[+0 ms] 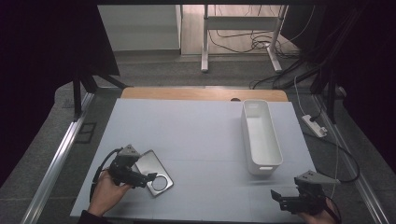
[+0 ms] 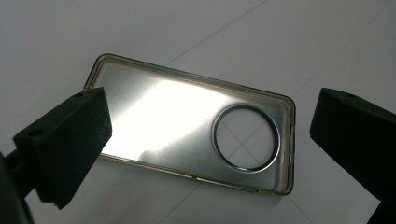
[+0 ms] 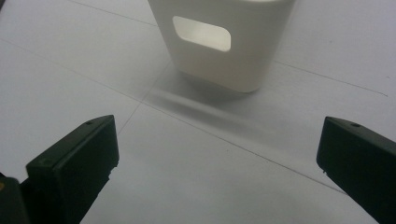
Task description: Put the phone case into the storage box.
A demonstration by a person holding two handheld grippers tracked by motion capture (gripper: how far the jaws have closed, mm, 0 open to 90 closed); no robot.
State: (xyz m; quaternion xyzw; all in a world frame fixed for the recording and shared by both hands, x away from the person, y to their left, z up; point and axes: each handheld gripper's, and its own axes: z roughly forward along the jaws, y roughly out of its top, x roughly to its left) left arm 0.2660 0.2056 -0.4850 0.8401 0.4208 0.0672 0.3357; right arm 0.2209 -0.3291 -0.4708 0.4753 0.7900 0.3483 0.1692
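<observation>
— While the left gripper (image 1: 150, 177) hovers low over a clear phone case (image 1: 154, 171), where exactly does that case lie?

— Flat on the pale surface (image 1: 201, 140), near its front left corner. Seen from the left gripper view, the phone case (image 2: 187, 126) sits between the two black fingers (image 2: 70, 144), its round camera ring toward the right-hand finger. Neither finger touches it; the fingers stand released, spread wider than the case is long.

— And the hand behind that tool?

— The person's left hand (image 1: 107, 193) grips it from the bottom edge of the high view, a cable looping off to the left.

— What about the other side?

— The right gripper (image 1: 276, 198) is held just above the front right corner of the surface, its fingers (image 3: 74, 163) also released and holding nothing, with bare surface between them. Ahead of it stands a long white bin (image 1: 260, 135), set lengthwise on the right half of the surface. In the right gripper view the bin's (image 3: 224, 51) near end wall faces the camera, a rounded handle slot cut through it.

— How far apart are case and bin?

— Well apart, on opposite sides of the surface.
</observation>
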